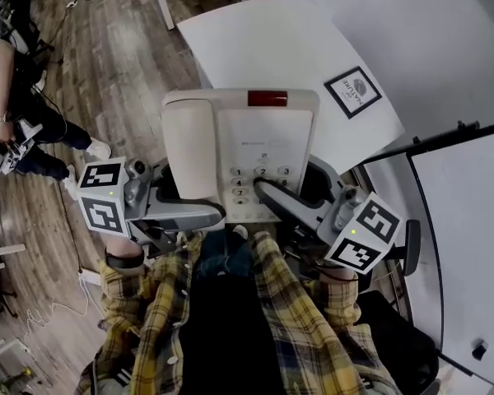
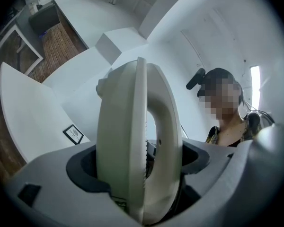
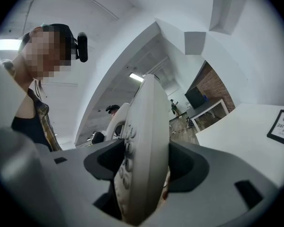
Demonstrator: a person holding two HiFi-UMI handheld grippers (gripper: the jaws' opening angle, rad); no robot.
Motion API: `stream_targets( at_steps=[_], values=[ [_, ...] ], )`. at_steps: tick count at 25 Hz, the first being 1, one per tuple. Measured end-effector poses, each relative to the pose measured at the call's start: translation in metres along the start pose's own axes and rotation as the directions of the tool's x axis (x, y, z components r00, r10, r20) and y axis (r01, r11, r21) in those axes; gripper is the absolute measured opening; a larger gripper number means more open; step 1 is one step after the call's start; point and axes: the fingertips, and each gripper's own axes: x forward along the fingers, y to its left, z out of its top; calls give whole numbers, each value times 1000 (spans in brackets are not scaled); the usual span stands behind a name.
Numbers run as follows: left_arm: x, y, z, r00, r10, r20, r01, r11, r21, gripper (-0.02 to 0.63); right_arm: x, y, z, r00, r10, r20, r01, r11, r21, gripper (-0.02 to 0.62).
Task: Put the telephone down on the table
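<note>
- Jaws of the left gripper (image 1: 202, 211) and the right gripper (image 1: 273, 197) are both clamping the white telephone (image 1: 267, 134) in the head view. They are holding it up in front of the person's plaid shirt (image 1: 296, 303). Its far end is overlapping the white table (image 1: 263, 39), where a framed card (image 1: 353, 92) is lying.
- Left gripper view: the jaws are standing wide, pressing the handset (image 2: 168, 126) and the telephone's body together between them.
- Right gripper view: the jaws are gripping the telephone's opposite edge, with the keypad (image 3: 127, 150) facing left.
</note>
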Motion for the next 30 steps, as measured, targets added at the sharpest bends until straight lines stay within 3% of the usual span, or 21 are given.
stream_targets(
  at_steps=[8, 22, 30],
  values=[
    [-14, 23, 8, 1000, -19, 9, 19, 1000, -6, 416, 22, -15, -5, 999, -31, -23, 31, 1000, 0, 265],
    [-77, 120, 120, 989, -132, -73, 130, 991, -35, 416, 153, -81, 41, 985, -170, 31, 170, 985, 8, 267],
    [-94, 164, 153, 966, -218, -139, 210, 975, -74, 416, 193, -111, 50, 960, -271, 75, 270, 962, 23, 268]
  ],
)
